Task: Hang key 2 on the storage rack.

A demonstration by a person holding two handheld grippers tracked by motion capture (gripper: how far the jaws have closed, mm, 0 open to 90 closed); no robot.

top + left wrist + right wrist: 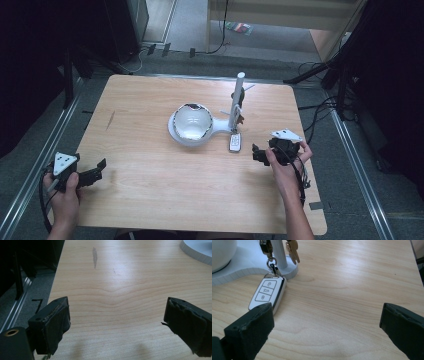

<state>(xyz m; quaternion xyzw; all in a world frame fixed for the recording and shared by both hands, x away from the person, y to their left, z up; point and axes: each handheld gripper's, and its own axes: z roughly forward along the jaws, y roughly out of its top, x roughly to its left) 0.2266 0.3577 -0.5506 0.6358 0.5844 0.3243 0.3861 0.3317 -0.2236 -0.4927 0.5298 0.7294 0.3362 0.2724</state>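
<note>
A white car key fob (234, 142) (267, 292) lies flat on the wooden table (150, 190), clipped by a ring to keys that hang on the white post (237, 100) of a stand. The stand's round white base (176, 135) (239, 267) carries a shiny bowl (191, 120). My right gripper (260, 152) (327, 332) is open just right of the fob, jaws wide apart with nothing between them. My left gripper (97, 171) (116, 327) rests open near the table's front left edge, over bare wood.
The white stand base (197, 250) reaches into the far right of the left gripper view. A dark streak (110, 120) (94, 256) marks the wood at the left. Metal floor rails (45, 145) run along both table sides, with cables (320, 107) on the floor at right.
</note>
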